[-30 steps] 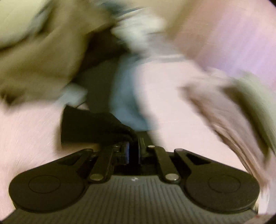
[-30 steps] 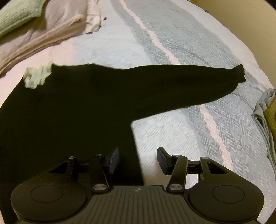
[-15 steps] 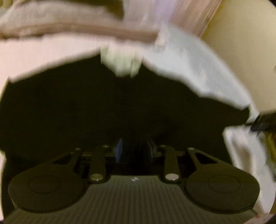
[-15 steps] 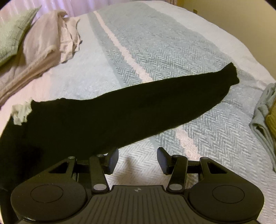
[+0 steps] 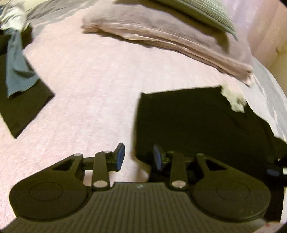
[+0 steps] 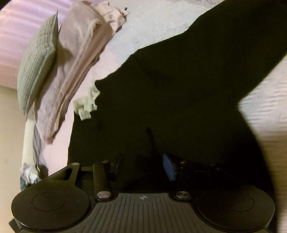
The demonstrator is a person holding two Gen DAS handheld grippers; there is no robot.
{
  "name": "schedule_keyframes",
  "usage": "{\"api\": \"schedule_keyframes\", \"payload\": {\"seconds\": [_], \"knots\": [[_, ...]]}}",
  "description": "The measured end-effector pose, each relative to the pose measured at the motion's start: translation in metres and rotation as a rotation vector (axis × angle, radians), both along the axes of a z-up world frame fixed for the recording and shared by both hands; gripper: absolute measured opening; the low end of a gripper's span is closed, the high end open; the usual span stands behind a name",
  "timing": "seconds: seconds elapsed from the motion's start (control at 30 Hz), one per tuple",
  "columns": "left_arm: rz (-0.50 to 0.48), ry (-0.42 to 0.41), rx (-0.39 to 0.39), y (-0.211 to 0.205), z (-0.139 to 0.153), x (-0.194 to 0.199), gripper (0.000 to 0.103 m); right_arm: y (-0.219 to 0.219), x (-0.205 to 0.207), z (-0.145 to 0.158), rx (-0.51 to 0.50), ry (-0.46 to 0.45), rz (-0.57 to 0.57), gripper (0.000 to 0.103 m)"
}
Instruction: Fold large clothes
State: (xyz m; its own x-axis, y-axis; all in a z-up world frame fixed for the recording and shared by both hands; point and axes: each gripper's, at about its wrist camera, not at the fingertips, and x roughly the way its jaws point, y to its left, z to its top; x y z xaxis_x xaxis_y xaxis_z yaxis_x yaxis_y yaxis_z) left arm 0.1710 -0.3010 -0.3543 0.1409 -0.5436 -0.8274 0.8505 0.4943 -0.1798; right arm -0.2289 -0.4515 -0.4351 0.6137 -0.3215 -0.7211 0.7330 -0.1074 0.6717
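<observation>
A large black garment (image 5: 197, 121) lies flat on the bed, with a pale label (image 5: 235, 102) at its far edge. In the right wrist view the same black garment (image 6: 179, 93) fills the middle, one long sleeve (image 6: 242, 32) running up to the right, the label (image 6: 86, 104) at its left edge. My left gripper (image 5: 139, 157) is open, straddling the garment's near left corner. Over the black cloth, my right gripper (image 6: 143, 166) is open with nothing between its fingers.
A folded pinkish-beige pile (image 5: 170, 35) and a green ribbed cushion (image 5: 200, 12) lie at the head of the bed. A dark folded garment (image 5: 21, 105) with blue cloth (image 5: 16, 71) on it sits at the left. The pink bedspread (image 5: 89, 89) lies between.
The left gripper has let go of the black cloth, opened, and swung to the garment's left corner. The right gripper has moved over the garment's body, staying open.
</observation>
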Motion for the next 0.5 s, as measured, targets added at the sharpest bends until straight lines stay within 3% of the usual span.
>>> {"api": "schedule_keyframes", "payload": {"seconds": [0.03,0.07,0.13,0.27,0.33,0.4,0.5], "knots": [[0.014,0.013,-0.002,0.0,0.001,0.004,0.03,-0.002,0.008,0.0,-0.021,-0.019,0.001,0.035],[0.026,0.019,-0.003,-0.001,0.0,0.007,0.03,-0.004,0.017,0.001,-0.041,-0.029,0.018,0.003],[0.022,0.024,-0.013,0.003,0.001,0.006,0.03,-0.012,0.033,0.009,-0.091,-0.017,0.065,0.002],[-0.034,0.017,-0.044,-0.005,0.004,0.002,0.03,-0.008,0.039,0.07,-0.469,0.044,0.147,0.002],[-0.074,0.002,-0.052,-0.011,0.004,-0.003,0.03,-0.006,0.026,0.084,-0.551,0.131,0.136,0.002],[-0.114,-0.005,-0.059,-0.019,0.002,-0.011,0.03,-0.007,0.007,0.075,-0.539,0.237,0.094,0.002],[-0.175,-0.012,-0.053,-0.035,-0.005,-0.023,0.029,-0.02,-0.014,0.042,-0.437,0.306,0.033,0.002]]}}
